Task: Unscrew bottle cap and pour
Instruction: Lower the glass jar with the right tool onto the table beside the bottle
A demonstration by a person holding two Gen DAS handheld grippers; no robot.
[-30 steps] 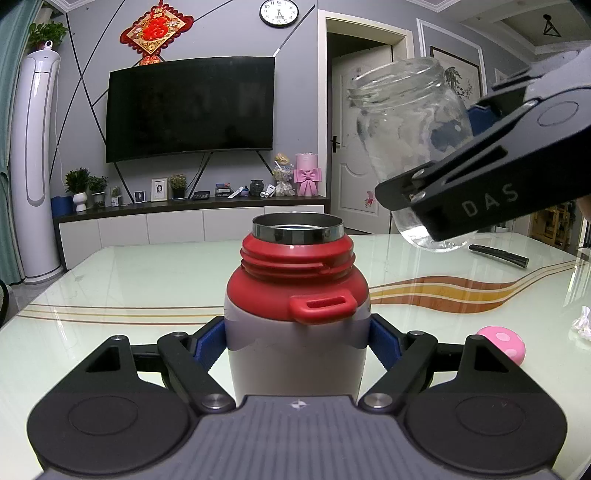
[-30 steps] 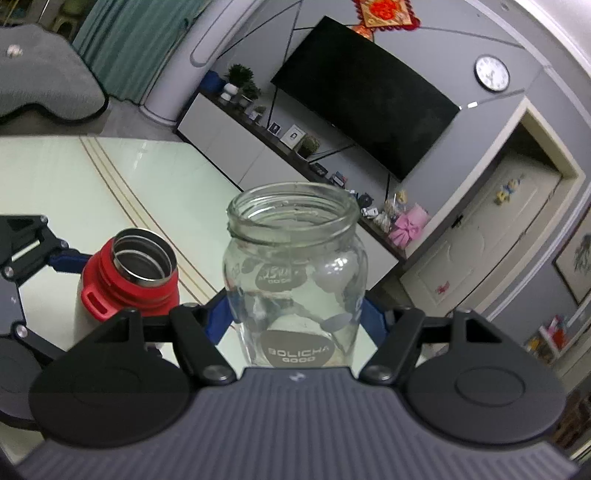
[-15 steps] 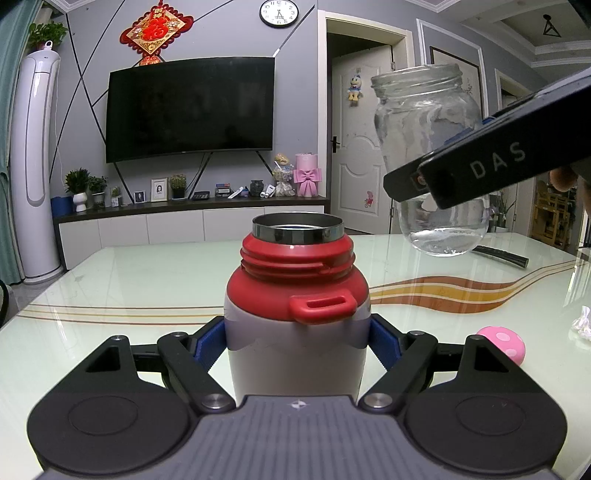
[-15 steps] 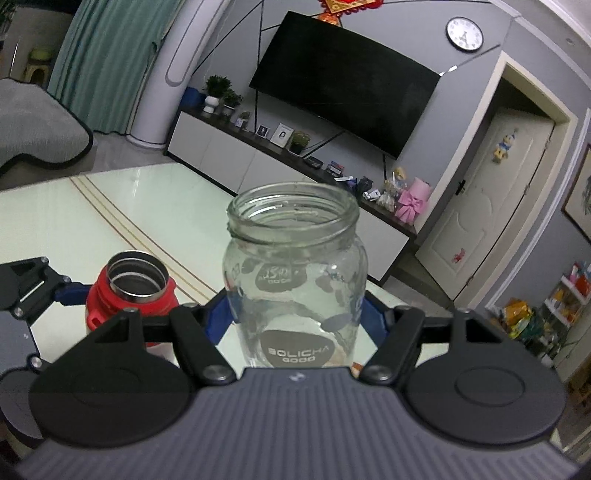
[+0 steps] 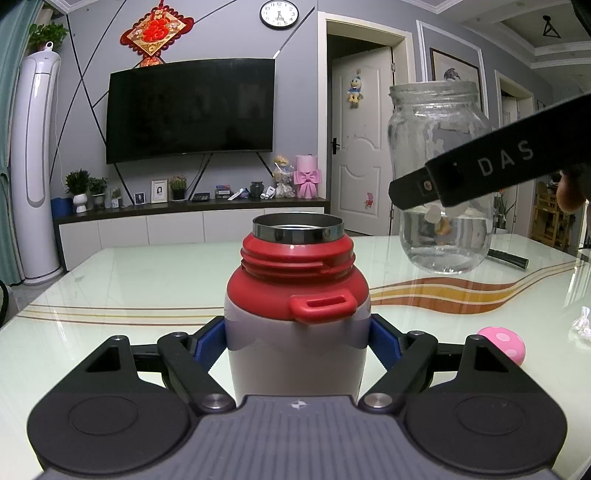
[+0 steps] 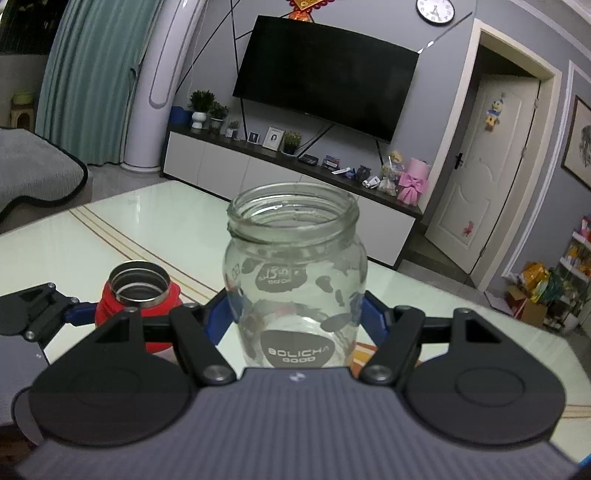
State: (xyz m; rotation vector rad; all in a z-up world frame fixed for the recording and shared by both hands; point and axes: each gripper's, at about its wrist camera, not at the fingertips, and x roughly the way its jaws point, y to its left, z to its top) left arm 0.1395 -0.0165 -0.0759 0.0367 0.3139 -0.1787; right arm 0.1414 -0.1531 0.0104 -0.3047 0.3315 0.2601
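On a glossy pale worktop (image 5: 122, 273) banded with orange and brown lines, the left claw (image 5: 297, 341) is clamped on one red-and-white flask (image 5: 297, 317), its blue pads (image 5: 207, 343) pressed to either side of the white body. The flask stands upright with its cap off, its steel-rimmed mouth open and its red threads bare.

To the right, and higher, the right claw (image 6: 297, 314) is clamped on one clear glass jar (image 5: 439, 177), held upright clear of the worktop with its mouth open. A small amount of clear liquid lies in the jar's bottom. The right wrist view shows a grey oval label on the jar's near side reading "BOLICHA GOOD"; smaller mirrored print higher on the glass is too faint to make out. The black arm crossing in front of the jar in the left wrist view carries the letters "DAS".

Further right on the worktop lie one pink mushroom-shaped object (image 5: 504, 343) with pale spots, near the left claw's right finger, and one black-handled tool (image 5: 508, 257) behind the jar.

On the far wall hang one dark television (image 5: 190, 110), one red knot ornament (image 5: 157, 31) bearing a gold character, and one round clock (image 5: 279, 14).
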